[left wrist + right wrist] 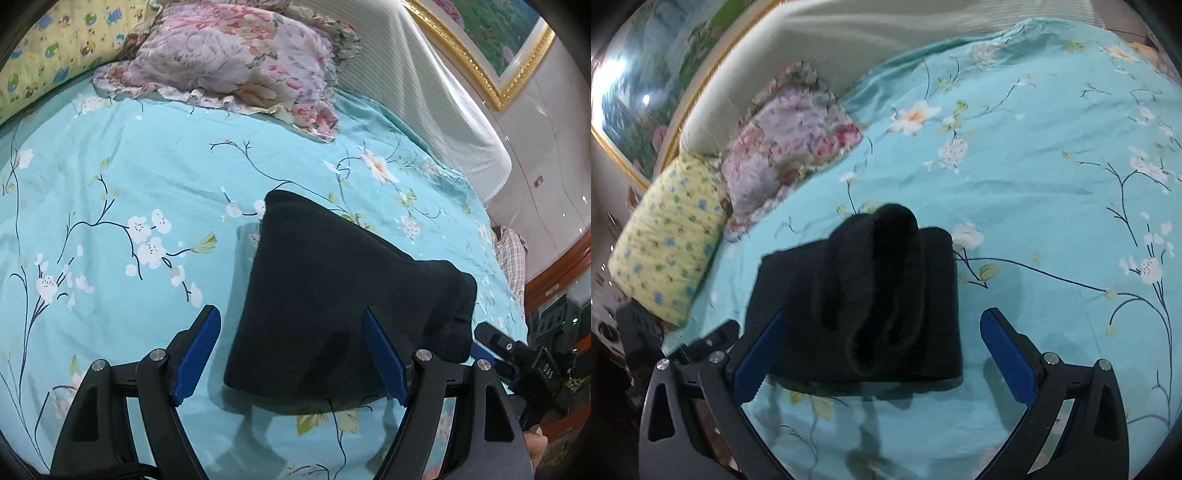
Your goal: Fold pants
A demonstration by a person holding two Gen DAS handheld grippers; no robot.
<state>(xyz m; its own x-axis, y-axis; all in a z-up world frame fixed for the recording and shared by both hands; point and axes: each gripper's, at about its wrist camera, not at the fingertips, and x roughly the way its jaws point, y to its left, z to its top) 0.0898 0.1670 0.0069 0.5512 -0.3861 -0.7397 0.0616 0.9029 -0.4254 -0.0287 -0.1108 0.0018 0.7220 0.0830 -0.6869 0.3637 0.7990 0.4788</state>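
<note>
Black pants are folded into a compact bundle, lying on the bed's turquoise floral sheet. All positions below are relative to the pants.

Left gripper: jaws spread wide, nothing pinched. Its right blue pad overlaps the near edge of the pants in the left wrist view; contact can't be confirmed. Its left pad is over bare sheet just beside the bundle's left edge.

Right gripper: jaws spread wide too, not clamped on anything. Its left pad sits at the near left corner of the pants, partly behind the fabric edge; its right pad is off to the right over sheet, apart from the cloth. In the right wrist view the top of the bundle shows rolled layers with open ends facing the camera. The same gripper shows as a black body at the pants' right end in the left wrist view.

Beyond the pants, toward the cream headboard: a pink floral pillow, and next to it a yellow print pillow. A gold-framed picture hangs above the headboard.
</note>
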